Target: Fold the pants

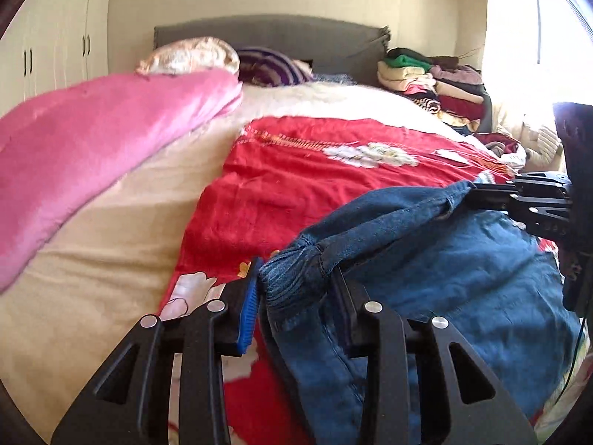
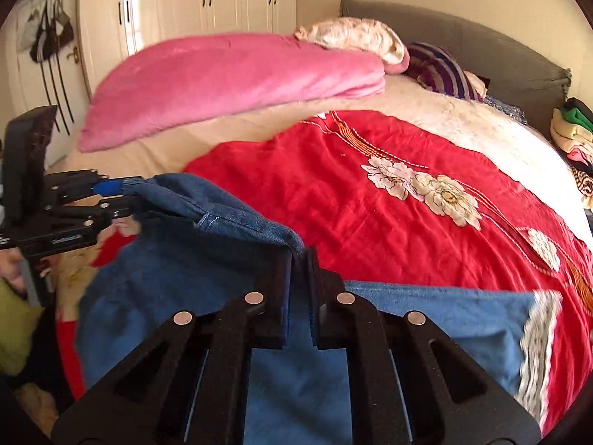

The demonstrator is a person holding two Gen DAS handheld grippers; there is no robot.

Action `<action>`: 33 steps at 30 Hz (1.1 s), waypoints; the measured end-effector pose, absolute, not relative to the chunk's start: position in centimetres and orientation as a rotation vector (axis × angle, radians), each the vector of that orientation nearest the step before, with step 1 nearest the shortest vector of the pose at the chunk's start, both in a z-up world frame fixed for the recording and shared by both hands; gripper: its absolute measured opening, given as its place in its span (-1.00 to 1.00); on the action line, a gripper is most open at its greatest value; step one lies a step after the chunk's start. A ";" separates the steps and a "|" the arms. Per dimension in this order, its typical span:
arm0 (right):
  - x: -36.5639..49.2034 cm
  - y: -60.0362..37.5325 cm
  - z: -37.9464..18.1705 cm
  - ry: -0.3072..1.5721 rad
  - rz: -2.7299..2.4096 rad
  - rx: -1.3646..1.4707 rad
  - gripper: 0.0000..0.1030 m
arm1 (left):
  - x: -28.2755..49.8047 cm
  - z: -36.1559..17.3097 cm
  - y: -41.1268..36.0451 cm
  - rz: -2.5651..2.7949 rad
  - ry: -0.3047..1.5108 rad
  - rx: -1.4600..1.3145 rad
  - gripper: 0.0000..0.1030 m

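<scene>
The pair of blue denim pants (image 1: 426, 259) lies on the near part of a red bedspread printed with white flowers (image 2: 389, 193), and one edge of it is lifted off the bed and stretched between the two tools. The left gripper (image 1: 292, 289), black with blue-lined pads, is clamped on the gathered, elastic-looking end of the denim, which bunches thickly between its fingers; the same tool shows at the left edge of the right wrist view (image 2: 122, 191), pinching that gathered end. The right gripper (image 2: 298, 278) is squeezed tight on a thin fold of the raised edge, its fingers almost meeting around the cloth, and in the left wrist view it reaches in from the right (image 1: 481, 194) to grasp the far corner. The rest of the pants hangs down from the held edge and spreads flat over the bedspread. Around it, a folded pink fleece blanket (image 2: 229, 81) lies along the left side of the bed on a cream sheet (image 1: 92, 259). Near the grey padded headboard (image 2: 481, 44) sit a cream satin pillow (image 2: 355, 33) and a purple striped cushion (image 2: 441, 70). A heap of folded clothes in mixed colours (image 1: 433, 85) is stacked at the right edge by the bright window, and white wardrobe doors (image 2: 207, 0) stand behind the bed.
</scene>
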State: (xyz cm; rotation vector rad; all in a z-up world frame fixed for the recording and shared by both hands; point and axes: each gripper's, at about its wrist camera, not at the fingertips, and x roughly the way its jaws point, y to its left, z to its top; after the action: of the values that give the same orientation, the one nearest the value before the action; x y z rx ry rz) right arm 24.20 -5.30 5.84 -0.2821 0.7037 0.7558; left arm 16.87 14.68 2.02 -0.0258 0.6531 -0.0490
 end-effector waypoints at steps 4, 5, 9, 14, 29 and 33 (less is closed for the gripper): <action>21.0 -6.8 6.4 0.687 0.751 -0.282 -0.93 | 14.9 2.7 13.9 -0.062 0.630 0.007 -0.37; 20.5 -7.1 6.4 0.686 0.749 -0.285 -0.93 | 14.4 2.8 13.8 -0.064 0.627 0.007 -0.37; 17.5 -8.1 6.5 0.681 0.770 -0.290 -0.93 | 12.0 3.0 13.2 -0.072 0.609 0.019 -0.37; 15.1 -8.7 6.1 0.700 0.809 -0.285 -0.93 | 9.4 2.9 12.7 -0.070 0.620 0.039 -0.37; 9.1 -10.6 4.6 0.710 0.916 -0.281 -0.93 | 4.2 1.1 11.8 -0.073 0.717 0.018 -0.34; 6.7 -10.5 3.5 0.688 0.942 -0.358 -0.93 | 3.9 0.4 11.3 -0.051 0.769 0.038 -0.31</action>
State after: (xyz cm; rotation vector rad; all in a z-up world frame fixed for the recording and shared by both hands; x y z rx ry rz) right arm 6.72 -10.50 3.48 -0.3585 0.6879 0.9424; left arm 3.90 11.30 0.39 0.0384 0.7689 -0.0513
